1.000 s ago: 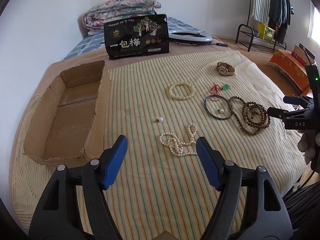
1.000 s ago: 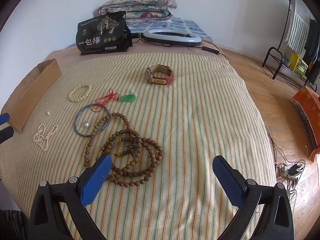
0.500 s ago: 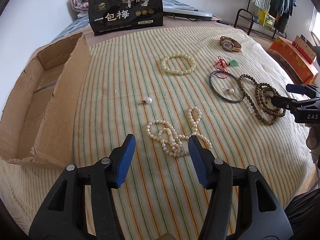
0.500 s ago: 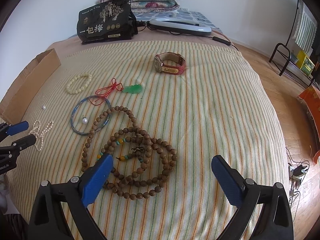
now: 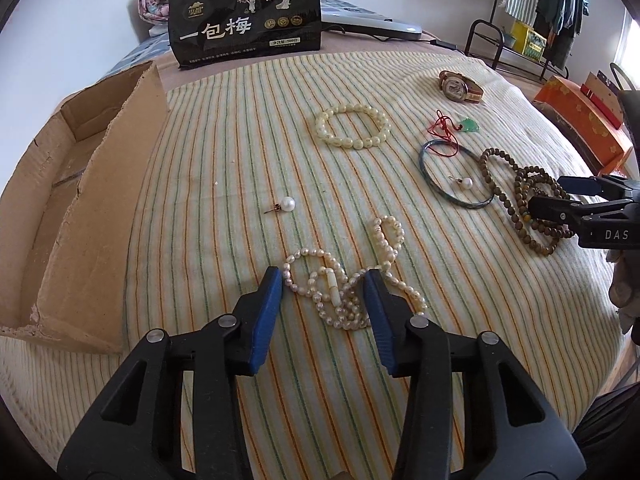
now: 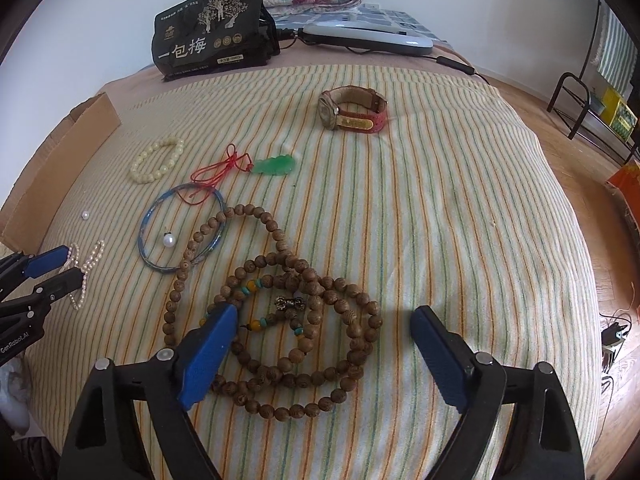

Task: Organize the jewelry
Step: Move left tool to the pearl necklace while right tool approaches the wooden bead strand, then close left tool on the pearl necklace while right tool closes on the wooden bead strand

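The left gripper [image 5: 323, 280], its jaws just narrowing but not yet pressing, straddles the heaped pearl necklace [image 5: 344, 280], whose loop trails ahead and outside its right finger, so a pinch could catch one strand and drag the rest. The right gripper [image 6: 320, 324], wide apart and also closing, has the wooden bead mala [image 6: 280, 320] between its jaws, part of it under the left finger; the beads could roll free. Far ahead, a black pouch [image 5: 246, 16] reads "一包梅"; the right gripper's body shows "DAS".
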